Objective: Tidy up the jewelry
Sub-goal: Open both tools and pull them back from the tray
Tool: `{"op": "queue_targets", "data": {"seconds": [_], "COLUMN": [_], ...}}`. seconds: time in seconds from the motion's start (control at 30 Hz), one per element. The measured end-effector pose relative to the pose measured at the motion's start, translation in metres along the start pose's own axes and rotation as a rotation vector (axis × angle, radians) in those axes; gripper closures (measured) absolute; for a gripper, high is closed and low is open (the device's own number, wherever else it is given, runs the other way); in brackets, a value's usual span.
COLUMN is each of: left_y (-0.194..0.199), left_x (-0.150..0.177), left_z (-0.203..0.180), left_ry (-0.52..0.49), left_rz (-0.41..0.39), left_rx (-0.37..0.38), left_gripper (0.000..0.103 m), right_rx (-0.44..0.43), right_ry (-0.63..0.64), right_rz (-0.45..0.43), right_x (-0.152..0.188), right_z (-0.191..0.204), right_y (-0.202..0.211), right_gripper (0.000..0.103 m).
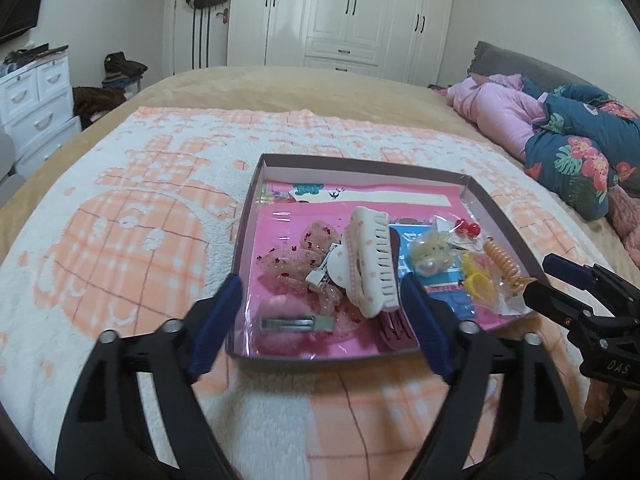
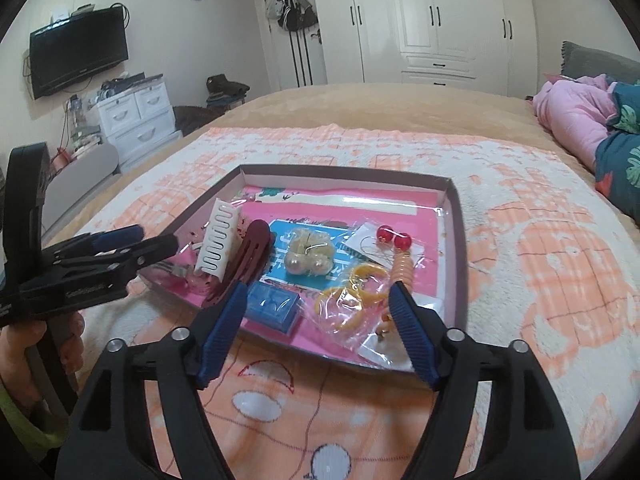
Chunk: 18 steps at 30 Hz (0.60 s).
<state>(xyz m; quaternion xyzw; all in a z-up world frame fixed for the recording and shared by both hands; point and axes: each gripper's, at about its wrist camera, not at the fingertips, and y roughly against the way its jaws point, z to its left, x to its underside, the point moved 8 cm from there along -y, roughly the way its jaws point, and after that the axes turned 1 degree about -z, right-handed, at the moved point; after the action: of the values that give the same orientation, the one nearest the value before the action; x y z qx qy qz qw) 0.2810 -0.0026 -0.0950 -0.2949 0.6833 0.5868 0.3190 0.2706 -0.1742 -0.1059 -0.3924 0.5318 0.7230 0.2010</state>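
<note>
A shallow box tray point(image 1: 360, 162) lies on the bed with jewelry inside. It holds a white claw clip point(image 1: 372, 256), pink glitter clips point(image 1: 296, 260), a silver barrette point(image 1: 296, 324), a dark red claw clip point(image 2: 248, 256), a pearl piece point(image 2: 308, 256), red bead earrings point(image 2: 394, 238), bagged yellow rings point(image 2: 360, 296), an orange spiral tie point(image 1: 506, 264) and a small blue box point(image 2: 274, 306). My left gripper point(image 1: 320, 284) hovers open over the tray's near left part. My right gripper point(image 2: 318, 292) hovers open over its near right part. Neither holds anything.
The tray rests on a peach and white blanket point(image 1: 140, 220) spread over a tan bed. Pink and floral bedding point(image 1: 560, 136) is piled at the right. White drawers point(image 2: 136, 120) and a wall television point(image 2: 78, 52) stand at the left, with a white wardrobe point(image 1: 344, 12) behind.
</note>
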Motion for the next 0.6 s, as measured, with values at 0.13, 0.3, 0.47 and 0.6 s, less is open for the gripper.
{"op": "queue_targets", "data": {"seconds": [0.13, 0.3, 0.47, 0.6], "left_y": [0.017, 0.04, 0.058, 0.07], "left_x": [0.004, 0.008, 0.013, 0.018], "left_z": [-0.003, -0.007, -0.013, -0.019], "left_ry": [-0.006, -0.004, -0.012, -0.03], "left_rz": [-0.021, -0.066, -0.101, -0.129], "left_rx": [-0.001, 0.005, 0.007, 0.009], "left_gripper": [0.015, 0.011, 0.011, 0.011], "right_rx": [0.018, 0.022, 0.026, 0.018], "right_ry": [-0.007, -0.022, -0.036, -0.041], "right_rz": [-0.036, -0.069, -0.111, -0.125], "right_x": [0.0, 0.002, 0.004, 0.009], "right_z": [-0.004, -0.006, -0.006, -0.003], "right_y": [0.016, 0.035, 0.055, 0.068], "right_gripper": [0.021, 0.012, 0.007, 0.007]}}
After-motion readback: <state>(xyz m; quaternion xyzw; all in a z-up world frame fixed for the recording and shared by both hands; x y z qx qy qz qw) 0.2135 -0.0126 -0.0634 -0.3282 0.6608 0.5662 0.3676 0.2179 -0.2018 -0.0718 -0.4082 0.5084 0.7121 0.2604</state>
